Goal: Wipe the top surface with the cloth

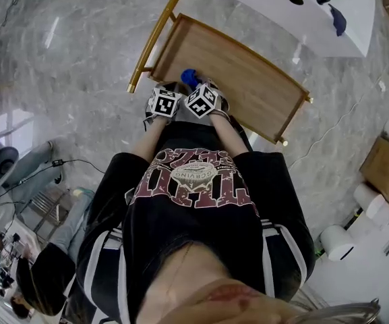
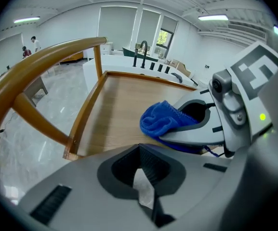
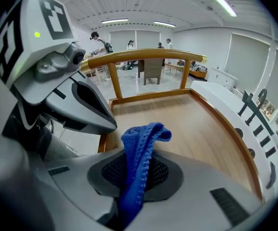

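Here, blue cloth [image 3: 139,153] between jaws of right hand-held gripper [image 3: 134,191].

Cloth [image 1: 189,77] largely hidden behind right gripper [image 1: 195,86] in head view

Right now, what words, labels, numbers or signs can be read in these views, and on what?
No text reads clearly enough to quote.
Shirt print: big block letters, upside down and creased, not legible.
Left marker cube and right marker cube: black-and-white square patterns, no words.
Cardboard box: no legible print.
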The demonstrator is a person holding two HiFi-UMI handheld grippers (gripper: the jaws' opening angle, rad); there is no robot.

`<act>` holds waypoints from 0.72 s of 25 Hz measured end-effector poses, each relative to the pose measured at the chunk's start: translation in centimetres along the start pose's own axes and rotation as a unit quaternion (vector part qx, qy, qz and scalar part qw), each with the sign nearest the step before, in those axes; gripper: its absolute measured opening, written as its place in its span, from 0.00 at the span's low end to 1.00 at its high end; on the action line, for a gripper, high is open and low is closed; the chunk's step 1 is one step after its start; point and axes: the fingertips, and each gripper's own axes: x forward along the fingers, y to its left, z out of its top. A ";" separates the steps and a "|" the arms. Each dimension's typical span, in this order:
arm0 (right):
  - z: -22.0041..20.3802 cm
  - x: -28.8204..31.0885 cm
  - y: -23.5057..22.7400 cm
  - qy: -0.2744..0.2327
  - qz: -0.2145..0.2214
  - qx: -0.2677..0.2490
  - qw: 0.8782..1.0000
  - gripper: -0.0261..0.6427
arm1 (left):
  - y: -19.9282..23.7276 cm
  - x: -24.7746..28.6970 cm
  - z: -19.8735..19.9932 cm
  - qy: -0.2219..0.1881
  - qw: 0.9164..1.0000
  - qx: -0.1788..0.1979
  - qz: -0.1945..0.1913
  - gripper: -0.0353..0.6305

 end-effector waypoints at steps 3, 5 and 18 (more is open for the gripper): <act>-0.7 -0.8 -0.1 0.000 -0.006 0.008 1.000 0.14 | -0.7 0.3 0.1 0.003 1.000 0.005 -0.008 0.13; -1.2 -1.2 -0.3 0.000 -0.012 0.015 1.000 0.14 | -1.1 0.5 0.4 0.003 1.000 0.020 -0.012 0.13; -3.8 -3.6 -1.9 0.001 -0.048 0.064 0.997 0.14 | -4.9 1.9 2.1 0.025 0.995 0.089 -0.049 0.13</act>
